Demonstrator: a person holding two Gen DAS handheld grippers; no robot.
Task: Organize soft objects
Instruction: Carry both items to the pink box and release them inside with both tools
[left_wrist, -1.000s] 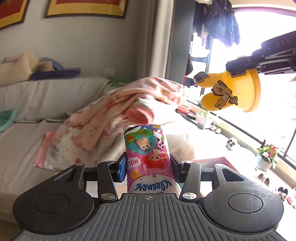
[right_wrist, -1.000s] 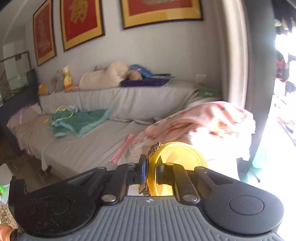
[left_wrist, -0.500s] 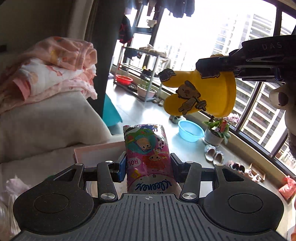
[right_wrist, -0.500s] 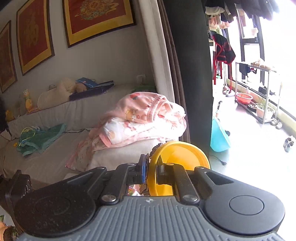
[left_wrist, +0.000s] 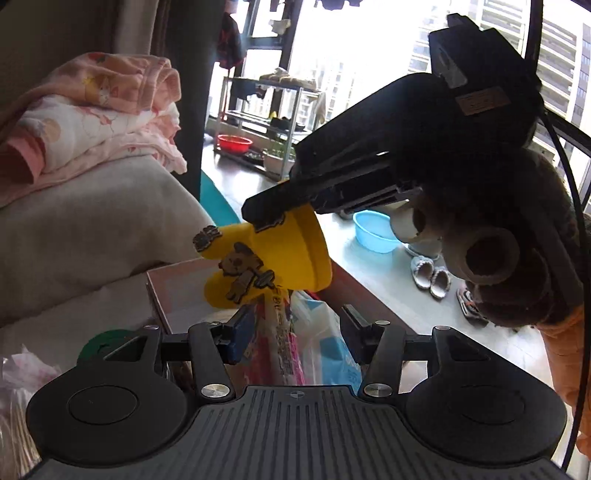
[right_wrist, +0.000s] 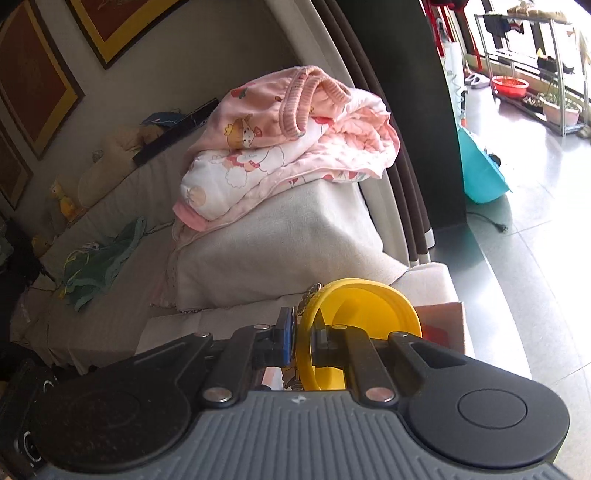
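1. The yellow rubber slipper with brown cartoon charms (left_wrist: 291, 254) is hanging clamped in the right gripper (left_wrist: 264, 218), just above the open pink cardboard box (left_wrist: 173, 284). In the right wrist view the same slipper (right_wrist: 354, 314) is sitting between 2 nearly closed jaws that are pinching its rim.
2. Just below it, the pink printed pack of tissues (left_wrist: 279, 339) is leaning in the box, between the fingers of the left gripper (left_wrist: 295, 328) – the jaws have just been opening, and the right finger is standing clear of the pack while the left one is close beside it.
3. A clear plastic bag with blue print (left_wrist: 325, 343) is lying against the pack on its right.
4. The box is resting on the grey sofa cover (right_wrist: 122, 317), near the pale cushion (right_wrist: 280, 243).
5. A folded pink children's blanket (right_wrist: 291, 140) is lying on top of that cushion.
6. Beyond – a light blue plastic basin (left_wrist: 373, 230) and a pair of grey slippers (left_wrist: 430, 275) are sitting on the tiled floor (right_wrist: 535, 229) by the window.
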